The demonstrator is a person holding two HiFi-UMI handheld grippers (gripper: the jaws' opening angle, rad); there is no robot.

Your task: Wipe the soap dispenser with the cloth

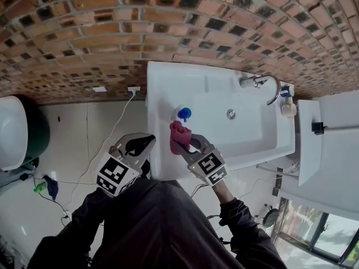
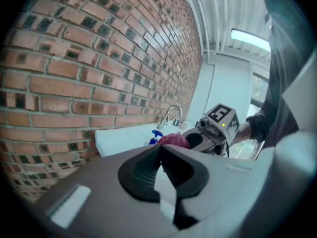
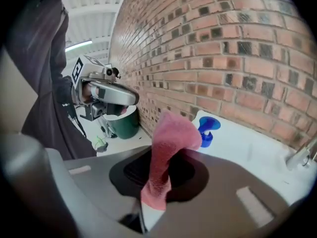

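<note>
Head view: right gripper (image 1: 188, 145) pinches pink cloth (image 1: 178, 134), just short of blue-pump dispenser (image 1: 183, 114) on sink (image 1: 162, 83) left rim. Left gripper (image 1: 143, 144) beside sink's left edge, apart from cloth.
Left gripper view: jaws pressed together, nothing between.
Right gripper view: jaws clamped on cloth; cloth sticks up, dispenser beyond it.

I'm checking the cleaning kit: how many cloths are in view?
1. The pink cloth is clamped in the right gripper, over the sink's left side near the blue soap dispenser. Others could be out of sight.
</note>
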